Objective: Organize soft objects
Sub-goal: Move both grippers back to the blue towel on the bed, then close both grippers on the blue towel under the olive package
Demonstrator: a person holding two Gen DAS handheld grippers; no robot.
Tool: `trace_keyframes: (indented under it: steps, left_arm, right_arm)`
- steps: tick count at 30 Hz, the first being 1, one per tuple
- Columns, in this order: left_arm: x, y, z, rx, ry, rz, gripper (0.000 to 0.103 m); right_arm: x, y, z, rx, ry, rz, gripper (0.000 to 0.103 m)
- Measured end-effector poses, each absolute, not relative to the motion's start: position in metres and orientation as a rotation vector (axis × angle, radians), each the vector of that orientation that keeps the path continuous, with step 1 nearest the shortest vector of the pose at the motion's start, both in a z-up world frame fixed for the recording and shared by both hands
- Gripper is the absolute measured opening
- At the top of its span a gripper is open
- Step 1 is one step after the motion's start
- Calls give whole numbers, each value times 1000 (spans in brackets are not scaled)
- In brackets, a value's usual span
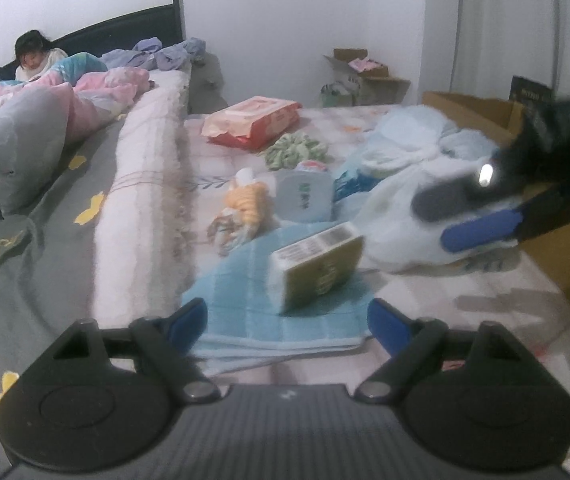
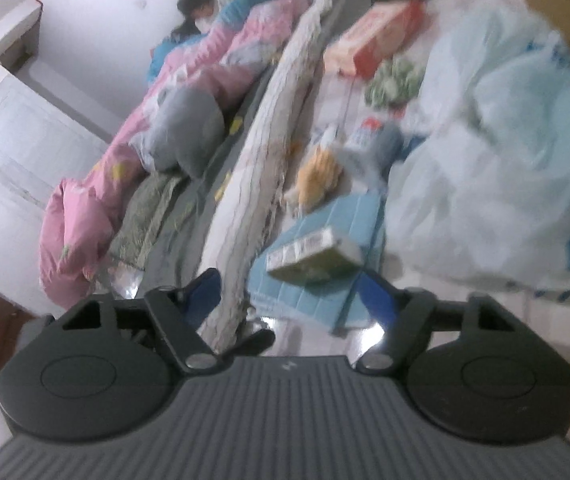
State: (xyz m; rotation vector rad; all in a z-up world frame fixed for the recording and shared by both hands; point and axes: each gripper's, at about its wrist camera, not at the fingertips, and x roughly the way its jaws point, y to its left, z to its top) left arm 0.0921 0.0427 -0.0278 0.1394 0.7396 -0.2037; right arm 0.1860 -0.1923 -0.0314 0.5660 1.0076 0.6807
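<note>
A folded blue towel (image 1: 285, 308) lies on the bed with a yellow-green tissue pack (image 1: 317, 266) resting on top of it; behind the towel sit an orange-yellow plush toy (image 1: 245, 204) and a red wipes pack (image 1: 253, 120), to its right a white plastic bag (image 1: 397, 216), and to its left a rolled pale blanket (image 1: 145, 200). The left gripper (image 1: 287, 320) hovers over the towel's near edge, angled down, jaws spread wide and empty. The right gripper (image 1: 457, 216) reaches in from the right over the plastic bag, jaws apart with nothing between them.

Each hand-held gripper (image 1: 287, 322) has blue fingers (image 1: 389, 326), black linkages.
</note>
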Motion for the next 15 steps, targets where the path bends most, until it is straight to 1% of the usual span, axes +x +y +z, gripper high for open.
trace_keyframes:
  steps: [1, 2, 3, 5, 8, 15]
  left_arm:
    - [96, 45, -29, 153, 743, -207, 88]
    - [99, 47, -30, 170, 750, -212, 88]
    - [105, 48, -33, 189, 760, -219, 87]
    - [115, 50, -36, 222, 784, -228, 82]
    - [132, 53, -42, 239, 826, -250, 81]
    - [165, 54, -53, 279, 901, -294, 81]
  right_arm:
    - [188, -185, -38, 552, 1025, 686, 60]
    - [190, -179, -43, 538, 1043, 689, 53]
    - [192, -174, -49, 527, 1062, 693, 49]
    - [197, -163, -60, 507, 1093, 697, 44]
    - [205, -152, -70, 470, 1121, 689, 37]
    - [220, -140, -84, 471, 1142, 687, 37]
